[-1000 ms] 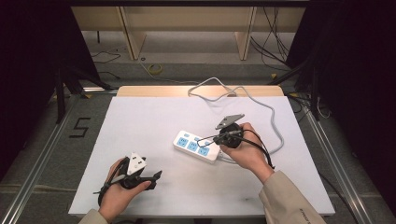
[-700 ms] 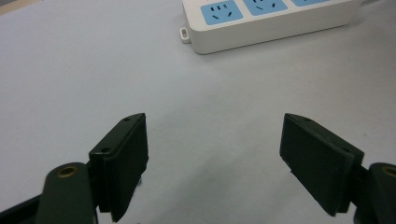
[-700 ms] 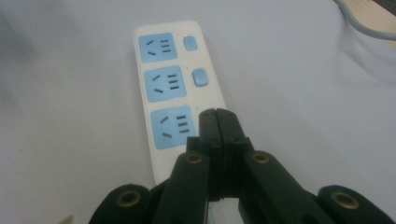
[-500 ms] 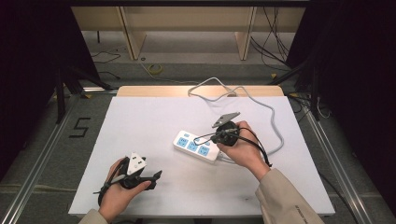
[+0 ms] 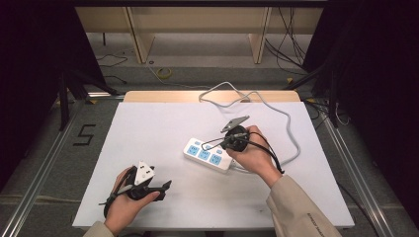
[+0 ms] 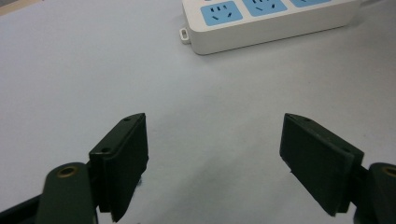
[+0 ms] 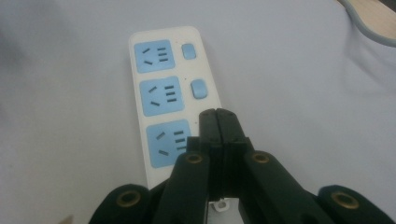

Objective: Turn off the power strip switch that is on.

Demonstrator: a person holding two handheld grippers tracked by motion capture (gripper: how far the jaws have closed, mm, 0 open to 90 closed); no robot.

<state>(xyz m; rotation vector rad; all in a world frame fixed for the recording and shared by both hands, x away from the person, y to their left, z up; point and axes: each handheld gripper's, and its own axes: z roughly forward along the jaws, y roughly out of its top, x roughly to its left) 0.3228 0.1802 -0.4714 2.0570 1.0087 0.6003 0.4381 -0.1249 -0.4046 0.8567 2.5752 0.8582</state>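
Nearest to you, your left hand (image 5: pixel 123 200) holds the left claw (image 5: pixel 165 185) low over the front-left part of the desk (image 5: pixel 163 128), which wears a smooth, matte white sheet with a strip of pale wood showing along its far edge. In the left gripper view its two flat black jaws stand wide apart with nothing between them, only bare white surface. A grey three-cornered plate (image 5: pixel 144 173) sits on top of it.

Farther in, right of the middle, your right hand (image 5: pixel 254 155) holds the right claw (image 7: pixel 217 122) over the power strip (image 5: pixel 208 154). In the right gripper view its jaws are pressed flat together, gripping nothing, their tips poised above the switch side of the nearest socket; whether they touch the casing, you cannot tell.

The strip is a glossy white plastic bar with rounded corners, lying flat and at a slant. It carries three light-blue socket faces in a row, with small rounded blue buttons (image 7: pixel 198 88) beside two of them. No lettering is legible on it.

Its grey cable (image 5: pixel 276 111) loops away across the far right part of the desk.

On the floor to the left, a black "5" (image 5: pixel 85 135) is marked.
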